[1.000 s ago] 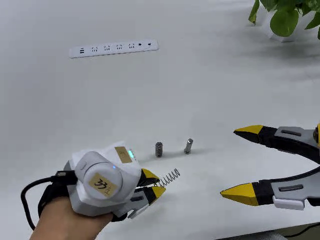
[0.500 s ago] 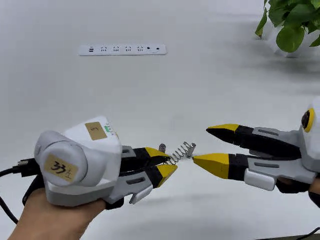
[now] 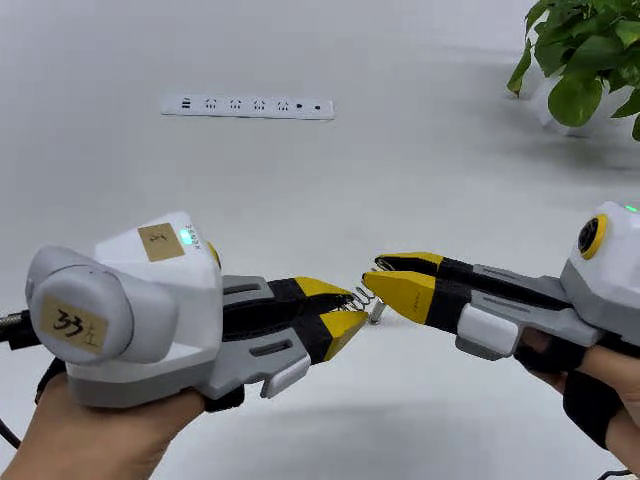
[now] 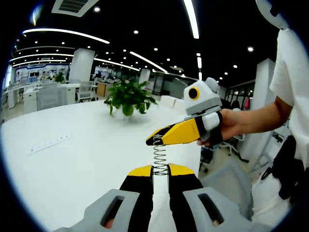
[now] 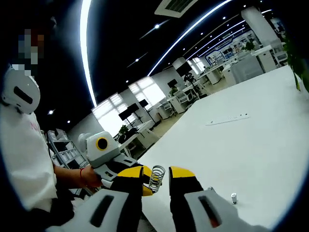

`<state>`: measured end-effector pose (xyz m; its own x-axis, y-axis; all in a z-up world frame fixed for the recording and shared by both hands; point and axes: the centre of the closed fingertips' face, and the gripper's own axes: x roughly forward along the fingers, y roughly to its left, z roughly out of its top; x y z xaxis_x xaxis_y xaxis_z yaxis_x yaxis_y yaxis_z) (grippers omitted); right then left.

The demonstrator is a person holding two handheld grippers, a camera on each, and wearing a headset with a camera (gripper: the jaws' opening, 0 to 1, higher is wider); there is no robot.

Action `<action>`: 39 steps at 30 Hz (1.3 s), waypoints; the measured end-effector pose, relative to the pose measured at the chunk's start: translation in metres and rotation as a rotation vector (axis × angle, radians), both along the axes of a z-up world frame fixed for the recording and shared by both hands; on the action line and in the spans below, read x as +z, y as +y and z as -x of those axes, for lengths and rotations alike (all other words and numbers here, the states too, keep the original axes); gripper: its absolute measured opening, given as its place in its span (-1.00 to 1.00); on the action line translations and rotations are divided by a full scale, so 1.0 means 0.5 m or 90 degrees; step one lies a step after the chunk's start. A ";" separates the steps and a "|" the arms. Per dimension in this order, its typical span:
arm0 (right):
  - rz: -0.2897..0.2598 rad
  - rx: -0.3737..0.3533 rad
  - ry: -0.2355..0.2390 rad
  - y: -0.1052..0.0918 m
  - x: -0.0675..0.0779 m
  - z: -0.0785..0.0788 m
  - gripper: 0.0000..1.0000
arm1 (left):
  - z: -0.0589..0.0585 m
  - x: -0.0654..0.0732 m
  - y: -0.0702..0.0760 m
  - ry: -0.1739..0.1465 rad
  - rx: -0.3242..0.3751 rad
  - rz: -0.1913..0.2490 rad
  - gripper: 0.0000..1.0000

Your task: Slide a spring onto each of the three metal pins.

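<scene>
White workbench (image 3: 300,190), power strip (image 3: 248,105), plant (image 3: 585,50), office ceiling lights (image 4: 192,19); left claw (image 3: 357,306) and right claw (image 3: 371,268) both pinching spring (image 4: 159,154)

The white surface (image 3: 300,180) is evenly lit by ceiling strips (image 4: 190,19); soft shadows are cast; both gripper views are bent at the edges.

We see a white desk (image 3: 420,180) bearing a power strip (image 3: 247,105) far back, a potted plant (image 3: 585,50) at the far right, and a small upright metal pin (image 5: 233,197).
</scene>
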<state>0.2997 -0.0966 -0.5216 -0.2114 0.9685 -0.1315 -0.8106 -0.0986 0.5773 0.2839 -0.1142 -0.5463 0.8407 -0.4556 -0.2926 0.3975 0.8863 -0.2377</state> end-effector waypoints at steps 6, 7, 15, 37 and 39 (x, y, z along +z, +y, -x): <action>0.002 0.000 -0.008 -0.001 0.004 0.006 -0.69 | -0.005 0.007 -0.009 -0.008 -0.011 0.004 -0.79; 0.002 0.000 -0.011 -0.001 0.004 0.006 -0.70 | -0.005 0.008 -0.010 -0.009 -0.012 0.004 -0.79; 0.003 -0.001 -0.019 -0.005 0.005 0.002 -0.75 | -0.006 0.009 -0.014 -0.011 -0.017 0.003 -0.79; 0.017 0.031 -0.058 -0.009 0.006 0.010 -0.77 | 0.000 0.000 -0.021 0.000 -0.030 0.006 -0.77; 0.021 0.039 -0.074 -0.008 0.007 0.013 -0.77 | 0.001 -0.004 -0.022 0.003 -0.032 0.007 -0.75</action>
